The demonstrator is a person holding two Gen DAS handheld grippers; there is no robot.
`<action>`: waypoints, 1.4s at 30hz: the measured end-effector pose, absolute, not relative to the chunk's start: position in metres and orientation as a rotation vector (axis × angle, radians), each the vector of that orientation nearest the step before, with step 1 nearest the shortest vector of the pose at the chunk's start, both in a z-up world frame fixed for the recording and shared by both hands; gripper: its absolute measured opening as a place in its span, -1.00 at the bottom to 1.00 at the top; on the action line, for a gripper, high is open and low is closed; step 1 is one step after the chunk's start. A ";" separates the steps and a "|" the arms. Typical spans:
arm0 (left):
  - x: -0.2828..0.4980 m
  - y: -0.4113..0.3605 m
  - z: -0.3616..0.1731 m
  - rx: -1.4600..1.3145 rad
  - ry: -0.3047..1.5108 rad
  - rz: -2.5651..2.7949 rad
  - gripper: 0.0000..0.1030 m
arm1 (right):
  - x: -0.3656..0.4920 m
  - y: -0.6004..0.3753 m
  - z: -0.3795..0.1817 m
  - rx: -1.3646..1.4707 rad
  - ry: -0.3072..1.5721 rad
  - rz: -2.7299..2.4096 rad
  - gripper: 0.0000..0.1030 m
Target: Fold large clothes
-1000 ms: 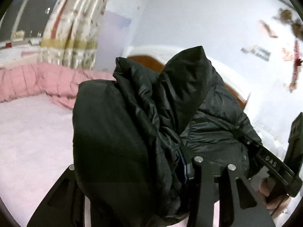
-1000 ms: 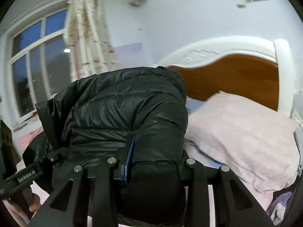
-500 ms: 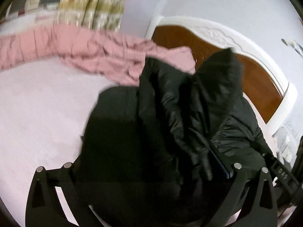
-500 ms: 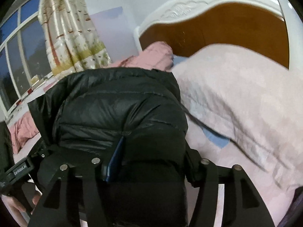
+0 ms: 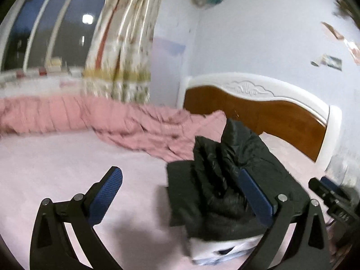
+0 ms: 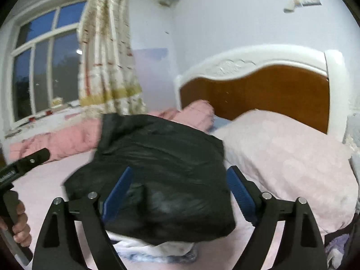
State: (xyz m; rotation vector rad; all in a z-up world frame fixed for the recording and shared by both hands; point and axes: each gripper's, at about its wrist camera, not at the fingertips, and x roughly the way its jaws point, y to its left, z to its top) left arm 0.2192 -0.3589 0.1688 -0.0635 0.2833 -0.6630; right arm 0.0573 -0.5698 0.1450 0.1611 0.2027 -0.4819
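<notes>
A folded black puffer jacket (image 5: 227,180) lies on the pink bed sheet (image 5: 56,171), on top of a white folded garment (image 5: 220,247). My left gripper (image 5: 182,180) is open and empty; its right finger overlaps the jacket's right part. In the right wrist view the jacket (image 6: 162,168) sits between the spread fingers of my right gripper (image 6: 180,180), which is open, with the white garment (image 6: 157,249) under it. The left gripper (image 6: 24,164) shows at the left edge there, and the right gripper (image 5: 330,195) at the right edge of the left wrist view.
A rumpled pink quilt (image 5: 90,117) lies along the far side of the bed. A pale pink pillow (image 6: 288,157) rests against the wood-and-white headboard (image 6: 258,90). A curtain (image 5: 121,51) and window (image 6: 38,67) stand behind.
Both grippers have opened and let go of the jacket, which now rests on the white garment on the bed. Both grippers have drawn back from it.
</notes>
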 end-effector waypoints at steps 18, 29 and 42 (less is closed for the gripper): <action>0.144 -0.257 0.041 0.006 0.121 -0.462 0.99 | 0.022 -0.447 0.025 0.082 0.166 -0.515 0.97; 0.136 -0.256 0.030 0.023 0.092 -0.414 1.00 | 0.030 -0.450 0.017 0.060 0.205 -0.538 0.97; 0.138 -0.257 0.029 0.032 0.107 -0.435 1.00 | 0.032 -0.448 0.017 0.022 0.191 -0.553 0.99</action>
